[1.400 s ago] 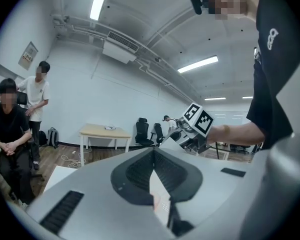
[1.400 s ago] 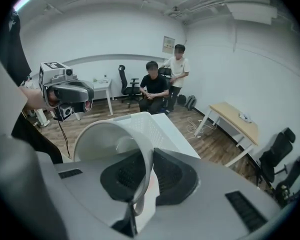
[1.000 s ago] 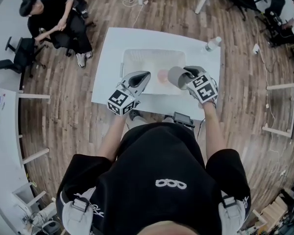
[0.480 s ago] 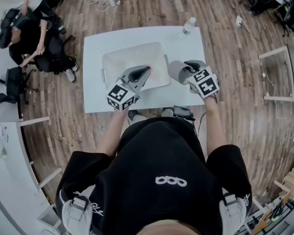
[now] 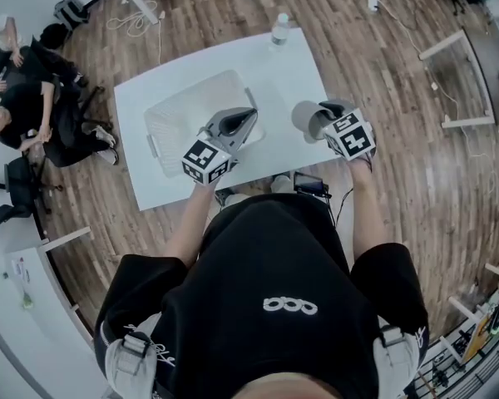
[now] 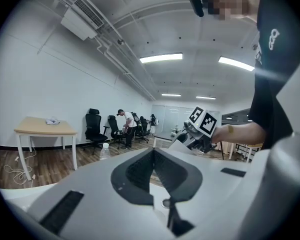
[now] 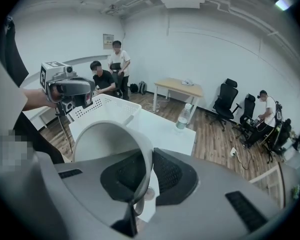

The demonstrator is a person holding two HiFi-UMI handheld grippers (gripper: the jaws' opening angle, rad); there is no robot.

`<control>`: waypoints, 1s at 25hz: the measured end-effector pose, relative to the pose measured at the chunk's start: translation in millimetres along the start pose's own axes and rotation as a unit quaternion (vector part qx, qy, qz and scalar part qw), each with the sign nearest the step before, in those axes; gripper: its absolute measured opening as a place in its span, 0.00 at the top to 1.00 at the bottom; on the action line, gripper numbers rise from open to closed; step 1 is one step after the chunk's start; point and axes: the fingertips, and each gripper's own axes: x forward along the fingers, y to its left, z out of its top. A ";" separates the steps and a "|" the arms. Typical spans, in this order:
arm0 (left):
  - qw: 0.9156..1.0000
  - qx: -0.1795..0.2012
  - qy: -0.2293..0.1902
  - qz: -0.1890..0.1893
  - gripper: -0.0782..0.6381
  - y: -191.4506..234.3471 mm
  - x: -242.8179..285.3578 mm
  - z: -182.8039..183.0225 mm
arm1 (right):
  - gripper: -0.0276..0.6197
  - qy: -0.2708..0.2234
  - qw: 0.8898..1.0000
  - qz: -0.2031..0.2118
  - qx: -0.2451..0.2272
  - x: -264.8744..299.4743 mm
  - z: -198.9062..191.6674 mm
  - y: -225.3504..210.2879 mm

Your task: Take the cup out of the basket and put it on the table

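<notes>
**Right tongs** (image 7: 146, 160): closed on the wall of the cup (image 7: 106, 138), one pad inside the rim and one outside. The cup is pale grey and lies tilted, its mouth toward the camera.

**Left tongs** (image 6: 152, 156): closed, with nothing between the pads. In the head view they (image 5: 246, 119) hover over the basket's (image 5: 154, 144) rim at its 4 o'clock side.

**Cup, position**: in the head view the cup (image 5: 306, 119) hangs out of the basket, at the basket's 3 o'clock. It is held above the tabletop (image 5: 283, 73), close to the right edge, and is not yet set down.

**Other items**: a water bottle (image 5: 281, 30) stands at the tabletop's 12 o'clock corner, well apart from the cup.

**Risks**:
- The grip is on a thin wall only, so the cup may pivot or slip between the pads while being lowered.
- The cup is tilted, so released like this it would probably roll.
- The drop point is near the edge, so a roll could carry it off the tabletop.

**Change from the earlier frame**:
- The cup and right tongs were over the basket's right part and now stand clear of it, to the right.
- The left tongs are closed as before.
</notes>
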 end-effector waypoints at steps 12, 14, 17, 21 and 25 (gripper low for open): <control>1.000 -0.016 0.015 0.022 0.88 -6.7 19.2 -13.0 | 0.88 0.073 0.995 0.038 -0.063 84.0 -9.7 -28.1; 0.999 -0.020 0.016 0.034 0.88 -3.3 18.9 -15.3 | 0.88 0.092 0.992 0.051 -0.074 109.7 -12.6 -31.5; 0.998 -0.026 0.014 0.058 0.88 4.2 16.7 -18.4 | 0.88 0.139 0.984 0.069 -0.090 149.8 -25.2 -35.9; 0.995 -0.033 0.006 0.093 0.88 13.4 12.7 -18.3 | 0.88 0.201 0.968 0.059 -0.135 193.6 -33.7 -52.5; 0.991 -0.043 0.002 0.126 0.88 20.3 9.9 -21.7 | 0.88 0.233 0.955 0.054 -0.178 234.7 -33.6 -65.5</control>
